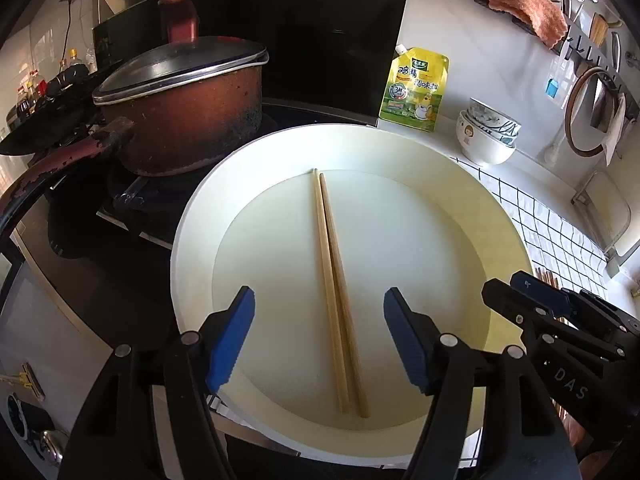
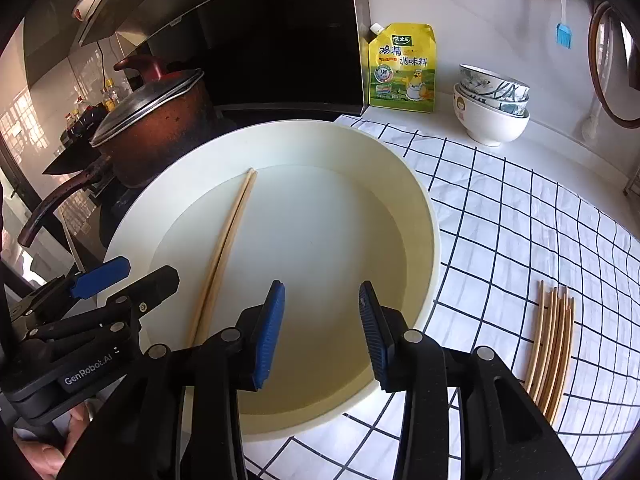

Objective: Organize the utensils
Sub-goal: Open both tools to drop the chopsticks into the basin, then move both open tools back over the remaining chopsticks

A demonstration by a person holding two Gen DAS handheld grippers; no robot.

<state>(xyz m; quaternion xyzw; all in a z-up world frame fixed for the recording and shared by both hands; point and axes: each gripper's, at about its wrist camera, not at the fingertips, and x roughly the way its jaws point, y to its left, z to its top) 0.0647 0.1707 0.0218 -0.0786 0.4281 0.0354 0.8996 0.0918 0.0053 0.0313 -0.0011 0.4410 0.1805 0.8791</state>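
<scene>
Your left gripper [image 1: 319, 342], black-framed with blue pads, stands wide apart above the near part of the round cream-white tray [image 1: 400, 148]. Nothing is between its pads; they press on nothing. The pair of light wooden chopsticks [image 1: 334, 292] lies flat on the tray floor, side by side and touching along most of their length. In the left wrist view the pair runs from the far edge of the tray floor toward you, and its near ends lie in the gap below the two fingers, clear of both.

Your right gripper [image 2: 322, 334] is parted to a narrower gap and is likewise empty. It hangs over the near middle of the tray. In the right wrist view the chopstick pair lies to the left of it, between the two grippers, touching neither.

A loose bundle of further wooden chopsticks [image 2: 552, 350] lies on the white cloth with the dark grid [image 2: 520, 216], to the right of the tray and well apart from both grippers.

A lidded brown saucepan [image 1: 180, 112] stands beyond the tray's left rim.
</scene>
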